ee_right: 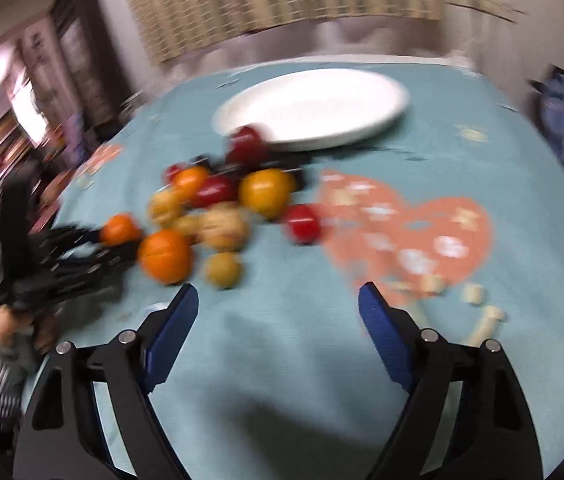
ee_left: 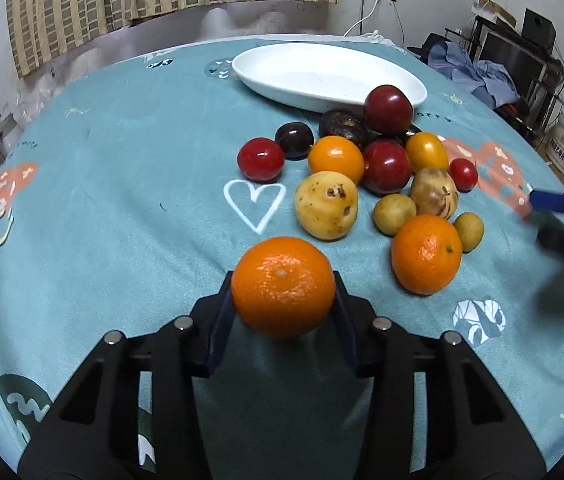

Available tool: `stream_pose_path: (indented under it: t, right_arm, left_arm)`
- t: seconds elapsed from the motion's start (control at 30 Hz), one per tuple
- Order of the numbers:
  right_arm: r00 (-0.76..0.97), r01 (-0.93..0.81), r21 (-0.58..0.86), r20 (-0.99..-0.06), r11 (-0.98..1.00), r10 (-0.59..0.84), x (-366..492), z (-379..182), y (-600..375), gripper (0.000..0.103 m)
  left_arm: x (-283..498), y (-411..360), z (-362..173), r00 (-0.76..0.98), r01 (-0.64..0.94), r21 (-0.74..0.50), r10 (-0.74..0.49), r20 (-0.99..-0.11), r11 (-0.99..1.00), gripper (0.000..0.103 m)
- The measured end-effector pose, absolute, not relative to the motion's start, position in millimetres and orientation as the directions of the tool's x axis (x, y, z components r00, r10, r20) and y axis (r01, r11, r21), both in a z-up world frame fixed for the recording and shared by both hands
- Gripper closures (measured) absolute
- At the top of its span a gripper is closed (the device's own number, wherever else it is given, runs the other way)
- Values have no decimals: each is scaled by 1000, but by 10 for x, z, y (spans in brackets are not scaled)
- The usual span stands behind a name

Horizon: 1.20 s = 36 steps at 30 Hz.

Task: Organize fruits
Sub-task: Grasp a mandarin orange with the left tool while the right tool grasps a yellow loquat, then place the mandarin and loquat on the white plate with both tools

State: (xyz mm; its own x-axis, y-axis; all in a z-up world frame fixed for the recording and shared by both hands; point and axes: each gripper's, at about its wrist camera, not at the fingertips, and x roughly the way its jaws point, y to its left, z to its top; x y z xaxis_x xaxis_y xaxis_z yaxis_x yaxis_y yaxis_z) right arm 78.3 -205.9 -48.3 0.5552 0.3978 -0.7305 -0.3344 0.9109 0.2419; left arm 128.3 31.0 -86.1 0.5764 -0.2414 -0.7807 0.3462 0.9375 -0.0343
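Now: left gripper [ee_left: 284,304] fingers clamp a mandarin [ee_left: 283,286]; right gripper [ee_right: 278,300] fingers wide, empty.
Best w/ steady squeeze, lift clear of counter [ee_left: 122,160], then over to white dish [ee_left: 322,76].

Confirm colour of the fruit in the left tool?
Bright orange; it's a mandarin, pinched between the left tool's blue pads. Clearest in the left wrist view.

A teal printed cloth [ee_left: 122,200] covers the tabletop. On it, at the far side, lies an empty white oval dish [ee_left: 306,68]. Just in front of the dish sits a cluster of fruit [ee_left: 378,176]: red and dark plums, oranges, yellowish spotted pears and small yellow-green fruits.
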Motion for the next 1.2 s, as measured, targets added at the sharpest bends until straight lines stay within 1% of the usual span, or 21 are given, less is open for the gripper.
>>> stream_pose_path:
  t: [0.03, 0.1, 0.17, 0.23, 0.3, 0.33, 0.37, 0.43, 0.47, 0.53, 0.6, 0.67, 0.8, 0.87, 0.97, 1.1, 1.13, 1.17, 1.2]
  right_arm:
    - [536, -363, 239, -737, 901, 412, 803, -490, -1949, 30]
    - [505, -396, 232, -753, 889, 422, 858, -517, -1761, 42]
    - [518, -387, 184, -767, 904, 378, 931, -562, -1681, 51]
    - [522, -370, 175, -773, 912, 360, 981, -596, -1693, 52]
    - [511, -361, 205, -772, 910, 377, 1036, -647, -1732, 57]
    - [508, -361, 217, -770, 907, 386, 1062, -672, -1729, 64]
    - [503, -363, 221, -772, 905, 390, 1089, -692, -1715, 69]
    - [518, -372, 192, -769, 908, 375, 1086, -706, -1682, 74]
    - [515, -372, 203, -766, 906, 384, 1079, -699, -1689, 76]
    - [517, -363, 239, -752, 901, 408, 1074, -670, -1751, 76]
    - [546, -346, 254, -728, 903, 414, 1086, -515, -1848, 76]
    - [581, -325, 273, -698, 906, 419, 1168, -278, -1976, 76]
    - [659, -272, 251, -655, 929, 370, 1577, 81, -2098, 76]
    - [675, -242, 264, -646, 934, 358, 1867, 94, -2122, 76]
    - [684, -211, 267, -646, 940, 337, 2195, 11, -2134, 76]
    - [642, -188, 281, -690, 941, 334, 2646, -207, -2066, 75]
    - [633, -177, 277, -703, 944, 325, 2684, -255, -2063, 74]
    - [626, -159, 273, -715, 949, 311, 2742, -295, -2071, 66]
    - [635, -140, 264, -716, 954, 291, 2753, -309, -2091, 60]
  left_arm:
    - [1279, 323, -854, 576, 346, -38, -244, -780, 938, 57]
    - [1266, 332, -850, 575, 348, -42, -248, -780, 937, 57]
    - [1267, 336, -862, 572, 346, -44, -248, -782, 937, 57]
    - [1265, 335, -862, 572, 347, -45, -249, -781, 937, 57]
    - [1265, 321, -868, 575, 352, -36, -246, -780, 935, 57]
    - [1268, 321, -868, 576, 354, -33, -246, -780, 935, 57]
    - [1269, 316, -868, 577, 355, -31, -246, -779, 934, 57]
    - [1266, 321, -868, 578, 355, -34, -248, -777, 934, 57]
    - [1260, 322, -860, 580, 354, -39, -252, -775, 934, 57]
    - [1248, 324, -828, 587, 360, -46, -264, -765, 932, 58]
    - [1255, 320, -733, 591, 366, -72, -292, -752, 928, 58]
    - [1327, 282, -599, 604, 370, -72, -299, -739, 926, 58]
    - [1730, 105, -235, 640, 370, -79, -315, -701, 926, 58]
    - [1997, -40, -138, 654, 367, -76, -315, -688, 927, 58]
    - [2366, -200, -180, 634, 363, -115, -336, -697, 925, 58]
    - [2756, -381, -338, 584, 375, -145, -355, -730, 916, 57]
    - [2816, -404, -374, 572, 375, -153, -358, -738, 914, 57]
    - [2894, -432, -430, 558, 370, -164, -360, -748, 914, 56]
    - [2942, -421, -466, 557, 363, -169, -359, -749, 916, 54]
